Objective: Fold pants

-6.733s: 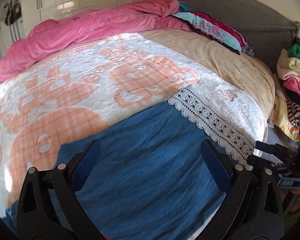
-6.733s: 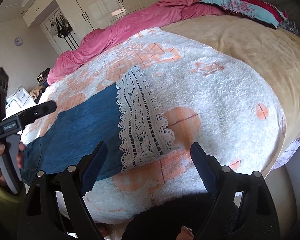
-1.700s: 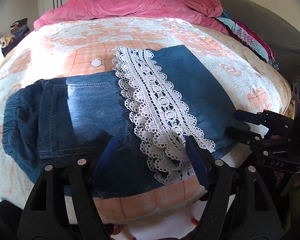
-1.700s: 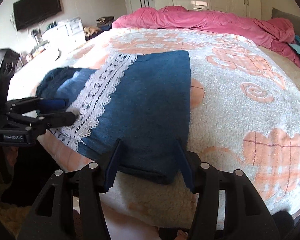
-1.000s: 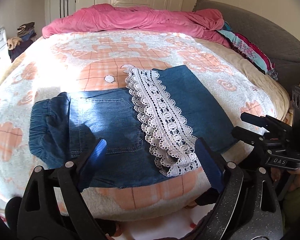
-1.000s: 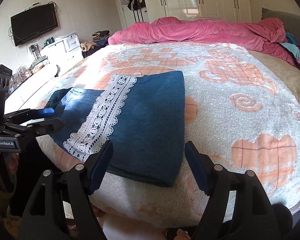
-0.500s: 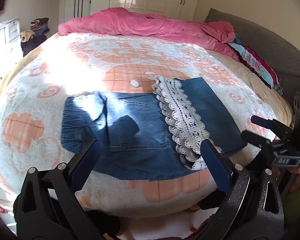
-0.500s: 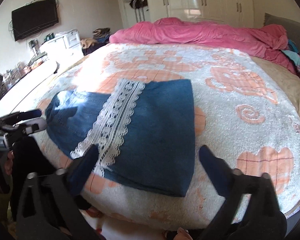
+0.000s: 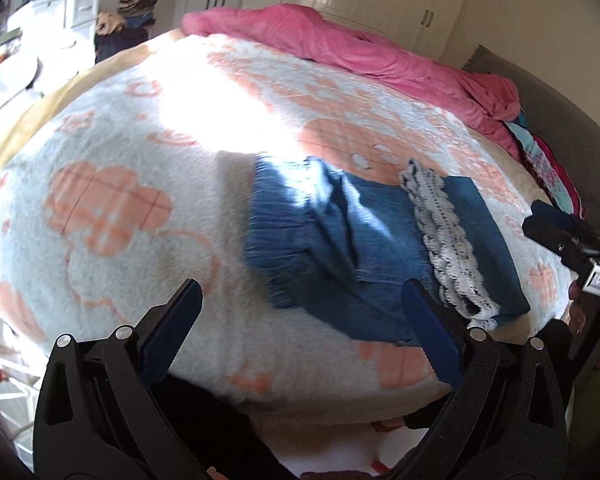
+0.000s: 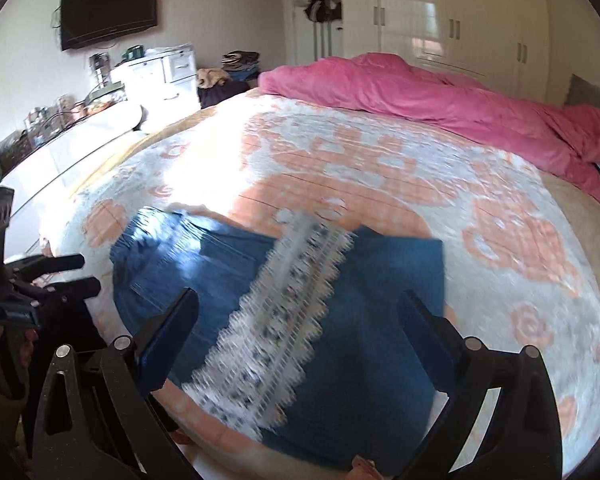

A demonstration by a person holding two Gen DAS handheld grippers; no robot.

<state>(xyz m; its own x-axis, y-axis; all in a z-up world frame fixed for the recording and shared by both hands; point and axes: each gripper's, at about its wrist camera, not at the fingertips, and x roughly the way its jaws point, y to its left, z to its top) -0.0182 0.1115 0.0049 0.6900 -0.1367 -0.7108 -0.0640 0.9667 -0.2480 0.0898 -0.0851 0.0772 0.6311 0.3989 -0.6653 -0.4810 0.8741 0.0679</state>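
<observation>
Both the left gripper (image 9: 298,326) and the right gripper (image 10: 298,334) hover with jaws wide apart and empty, above the near edge of the bed (image 9: 112,264), where the pants (image 9: 364,244) lie flat on the fleece blanket (image 10: 380,168). The denim looks soft, limp and moderately heavy, so pinching the two waistband corners at the left end probably carries it best. Its long axis runs left to right across the bed, waistband left, the lace hem (image 10: 276,316) doubled over the right part.

The blue pants (image 9: 364,240) lie flat on the bed, folded over. A strip of white lace (image 9: 446,240) runs across them. The waist end on the left is a bit bunched up.
</observation>
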